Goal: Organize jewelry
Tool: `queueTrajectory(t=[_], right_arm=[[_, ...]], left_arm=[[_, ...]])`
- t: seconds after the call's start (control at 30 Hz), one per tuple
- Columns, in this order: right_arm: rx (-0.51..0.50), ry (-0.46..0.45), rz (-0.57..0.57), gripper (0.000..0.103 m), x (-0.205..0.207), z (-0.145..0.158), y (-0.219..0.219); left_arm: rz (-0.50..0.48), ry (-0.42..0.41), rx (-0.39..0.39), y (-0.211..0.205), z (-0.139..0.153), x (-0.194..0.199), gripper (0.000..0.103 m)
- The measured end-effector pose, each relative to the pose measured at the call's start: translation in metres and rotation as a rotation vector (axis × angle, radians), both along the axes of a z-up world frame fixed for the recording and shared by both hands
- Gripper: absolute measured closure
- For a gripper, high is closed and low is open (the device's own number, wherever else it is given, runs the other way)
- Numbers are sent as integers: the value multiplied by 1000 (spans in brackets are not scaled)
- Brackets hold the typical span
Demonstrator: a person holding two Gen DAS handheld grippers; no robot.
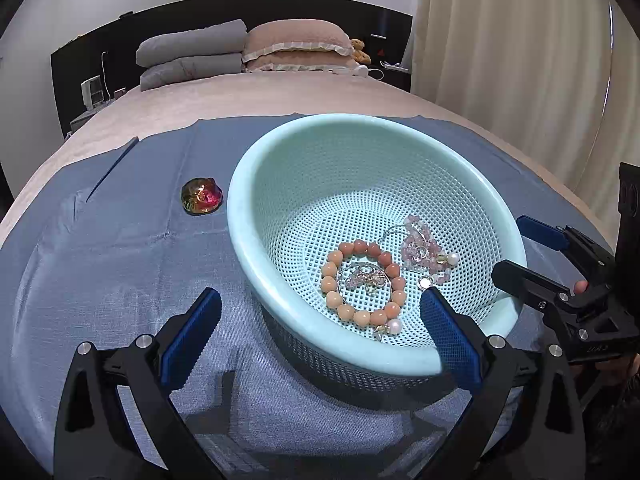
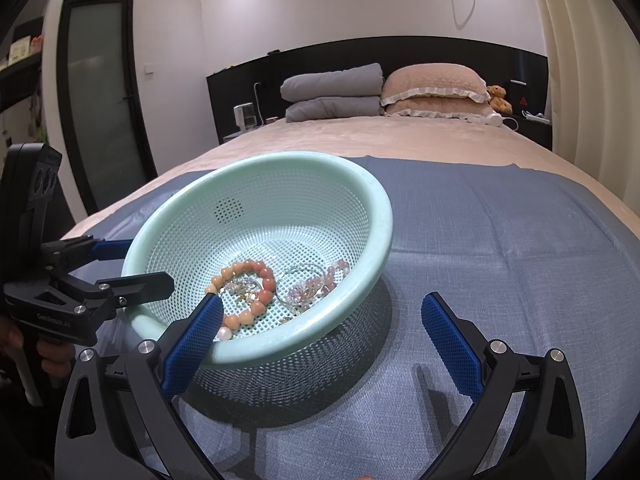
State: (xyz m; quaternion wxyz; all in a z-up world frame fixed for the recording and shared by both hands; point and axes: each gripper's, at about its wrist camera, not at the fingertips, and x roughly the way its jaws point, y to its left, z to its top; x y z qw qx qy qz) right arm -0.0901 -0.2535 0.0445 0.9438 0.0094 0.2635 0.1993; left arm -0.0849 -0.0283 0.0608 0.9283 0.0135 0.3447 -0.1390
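A mint-green mesh basket [image 1: 248, 184] stands on a blue cloth [image 1: 100, 280]. Inside lie a peach bead bracelet [image 1: 334, 258], a pink bead bracelet [image 1: 416, 246], small metal pieces [image 1: 366, 278] within the peach ring, and a pearl [image 1: 395, 326]. A shiny multicoloured ornament [image 1: 201, 200] rests on the cloth left of the basket. My left gripper [image 1: 320, 294] is open, straddling the near rim with its right finger inside. My right gripper [image 2: 320, 304] is open too, with its left finger over the rim above the peach bracelet [image 2: 266, 272] and its right finger outside. Neither holds anything.
The cloth covers the foot of a beige bed [image 2: 400, 136]. Grey and beige pillows [image 2: 432, 80] and a teddy bear [image 2: 498, 96] lie at the dark headboard. A curtain [image 1: 500, 40] hangs on the right, and a dark door [image 2: 100, 100] stands on the left. A hand [image 2: 52, 360] grips the left tool.
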Motion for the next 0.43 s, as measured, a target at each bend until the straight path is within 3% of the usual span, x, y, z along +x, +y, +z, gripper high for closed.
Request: queueTrajectory(t=[0.43], right_arm=[[3, 2, 0, 8, 1, 0, 1]], left_arm=[[45, 13, -5, 2, -2, 3, 6]])
